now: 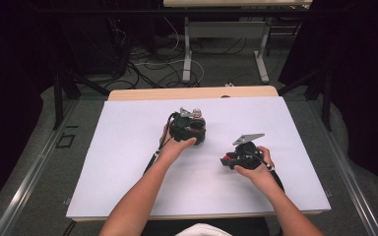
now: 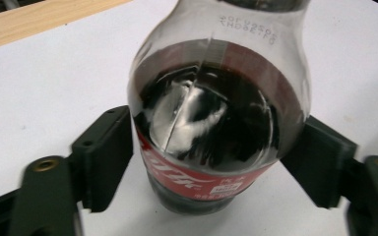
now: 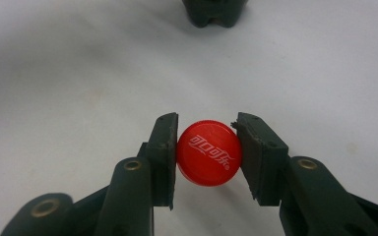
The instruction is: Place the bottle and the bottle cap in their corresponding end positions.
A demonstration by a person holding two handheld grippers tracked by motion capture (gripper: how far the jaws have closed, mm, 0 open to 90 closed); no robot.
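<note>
left gripper view: a clear plastic cola bottle [image 2: 216, 113] stands upright on the white tabletop [image 2: 54, 88], its red label band [image 2: 197, 179] level with the two black jaws.
left claw: left claw [image 2: 206, 162] is spread around the bottle's lower body; the pads stand just off the label on either side and do not press it.
right gripper view: a red bottle cap [image 3: 208, 152], white lettering up, sits pinched between the two pads.
right claw: right claw [image 3: 207, 155] is pressed onto the cap's rim from both sides, just above the tabletop.
high view: the left claw [image 1: 193, 129] with the bottle sits near the tabletop's middle; the right claw [image 1: 228, 161] with the cap is near it, toward the person's side and to the right.
bottle, handling: dark drink fills it to the shoulder, so it is likely fairly heavy for its size; thin smooth plastic will probably give a little and slip under a light squeeze. with no cap visible on it, tipping risks a spill.
bottle, where to hold: best across the straight labelled band, low on the body, keeping it upright.
cap, handling: light, stiff and small; the ribbed rim likely offers good purchase.
cap, where to hold: across the rim on opposite sides, as it is held here.
</note>
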